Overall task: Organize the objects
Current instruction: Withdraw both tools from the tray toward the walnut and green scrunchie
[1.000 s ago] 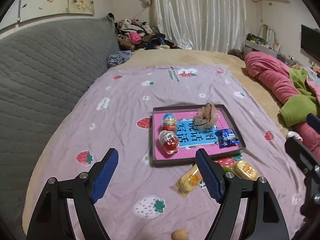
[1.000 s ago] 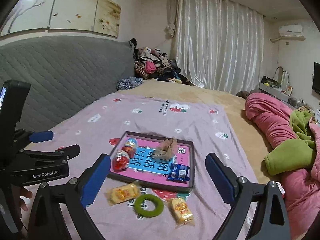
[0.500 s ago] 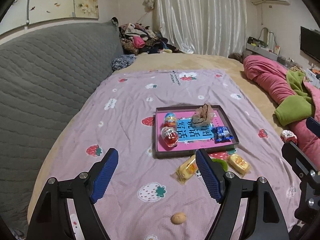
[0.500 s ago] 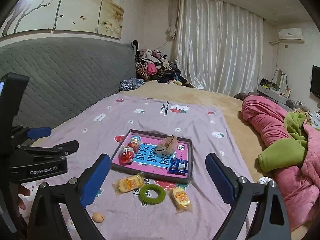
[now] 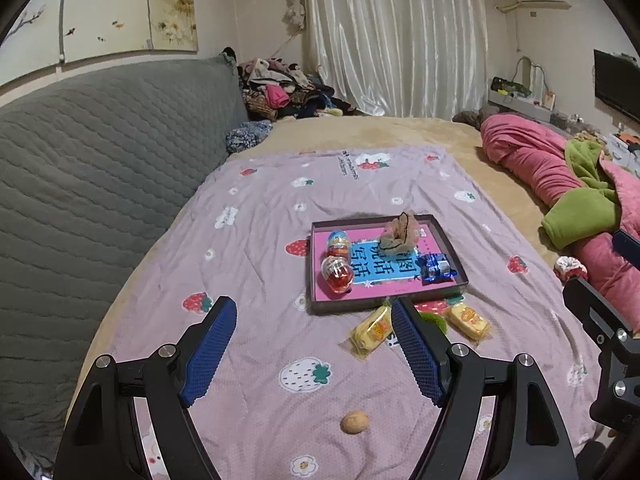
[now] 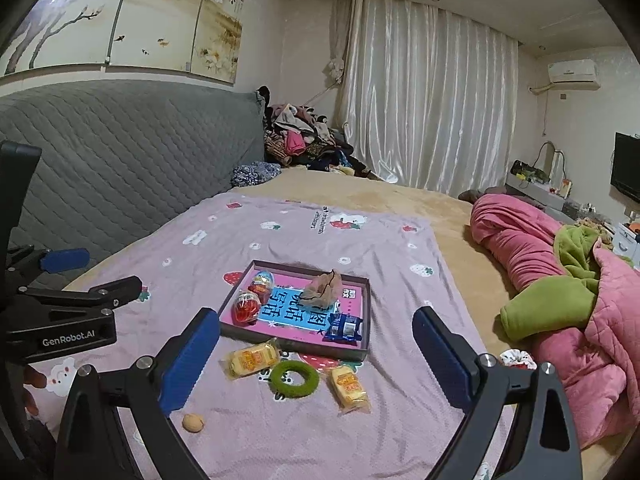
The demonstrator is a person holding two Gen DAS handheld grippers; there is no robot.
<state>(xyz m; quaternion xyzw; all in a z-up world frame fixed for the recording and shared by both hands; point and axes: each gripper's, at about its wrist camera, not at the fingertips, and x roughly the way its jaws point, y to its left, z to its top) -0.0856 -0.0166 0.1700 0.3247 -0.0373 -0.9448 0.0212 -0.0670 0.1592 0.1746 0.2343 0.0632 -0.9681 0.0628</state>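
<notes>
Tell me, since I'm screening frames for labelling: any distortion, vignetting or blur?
Left wrist view: fisheye bends the grey quilted headboard, corners black, small brown walnut sharp. Right wrist view: same curvature and dark corners, white satin curtain mildly glary, no motion blur.

Soft, even indoor light fills both views, with faint shadows. The curtain (image 6: 424, 96) gleams palely. Fisheye bending curves the edges; black vignette darkens the corners. Focus is sharp.

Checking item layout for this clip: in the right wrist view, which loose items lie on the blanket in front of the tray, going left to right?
Small tan nut-like ball → left yellow snack packet → green ring → right yellow snack packet. All four lie outside the tray.
</notes>
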